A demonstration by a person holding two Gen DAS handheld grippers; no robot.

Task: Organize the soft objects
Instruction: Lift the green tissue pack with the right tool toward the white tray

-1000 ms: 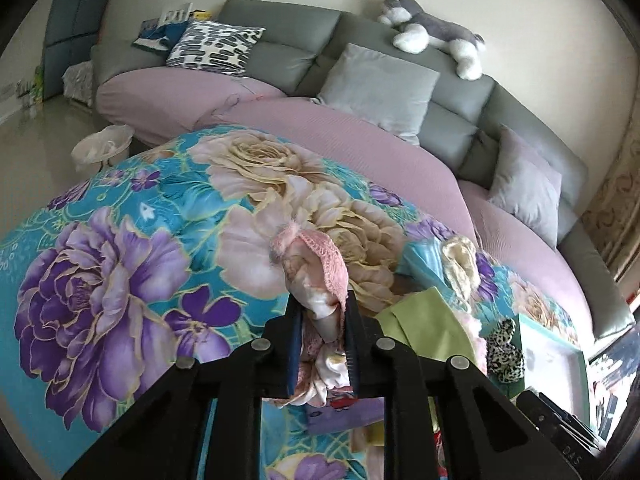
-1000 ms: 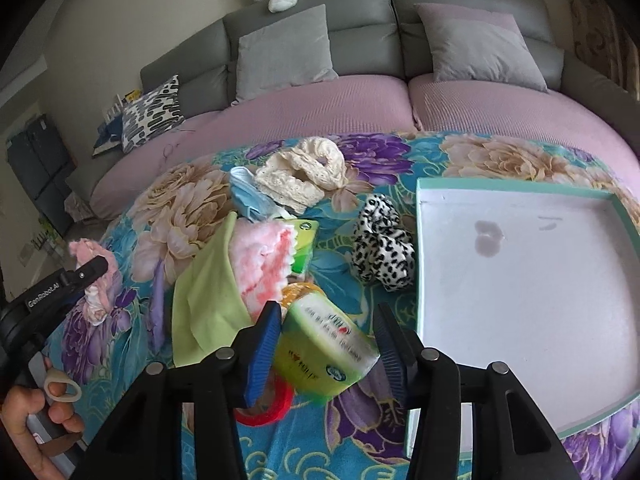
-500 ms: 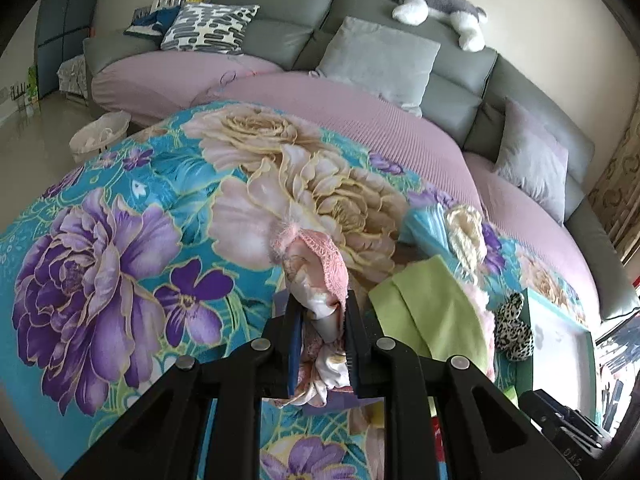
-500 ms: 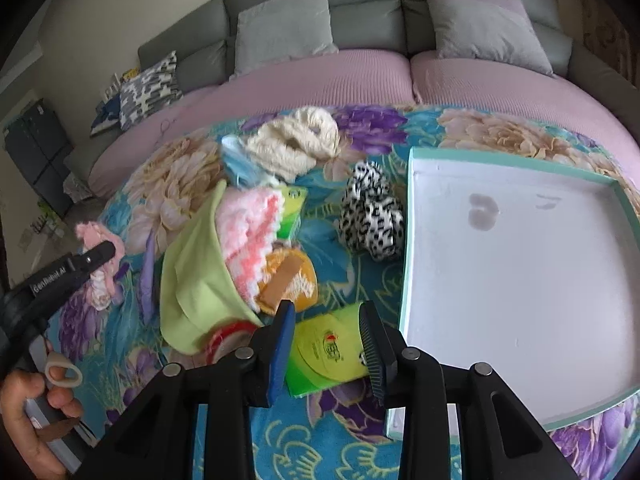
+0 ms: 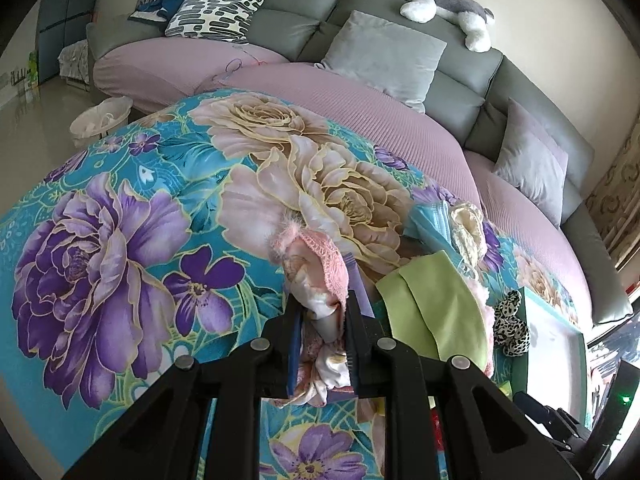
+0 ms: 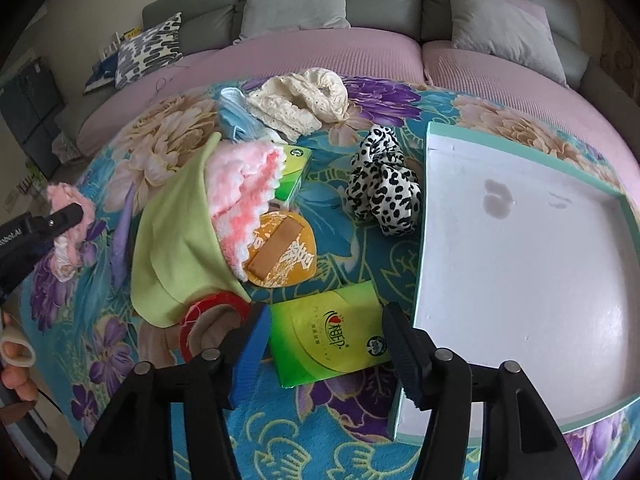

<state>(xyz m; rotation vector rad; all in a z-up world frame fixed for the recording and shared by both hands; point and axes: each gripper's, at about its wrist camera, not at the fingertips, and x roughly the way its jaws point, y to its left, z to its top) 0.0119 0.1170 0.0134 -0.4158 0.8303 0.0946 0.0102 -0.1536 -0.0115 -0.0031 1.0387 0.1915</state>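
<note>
Left gripper: your left gripper point(image 5: 322, 322) has its jaws pinched nearly together on the pink lace bundle point(image 5: 316, 268), low in the middle of the left wrist frame
Pink lace bundle: it sticks up out of the jaws and hangs below them; crumpled, frilly edge, fuzzy pink tuft at the top; in the right wrist view it shows at the far left edge point(image 6: 70, 216)
Right gripper: your right gripper point(image 6: 326, 344) stands wide apart, gripping nothing
Green tissue pack: the glossy rectangular pack point(image 6: 330, 338) lies flat between the two blue pads, at the bottom middle of the frame; whether the pads touch it you cannot tell
Second green pack: one more point(image 6: 294, 174), partly under the knit, upper middle
Soft pieces on the cloth: five, namely a lime-green flat cloth point(image 6: 176, 240), a pink and white fluffy knit point(image 6: 244, 192), a cream lace piece point(image 6: 304, 98), a light blue piece point(image 6: 234, 116) and a leopard-print scrunched piece point(image 6: 382, 188)
Round things: one orange disc point(image 6: 282, 256) with a tan strip, one red tape ring point(image 6: 214, 318)
Tray: one white tray with teal rim point(image 6: 424, 216), right half of the frame, just beside the pack
Surface: floral blue cloth point(image 5: 120, 220) with purple and cream flowers
</note>
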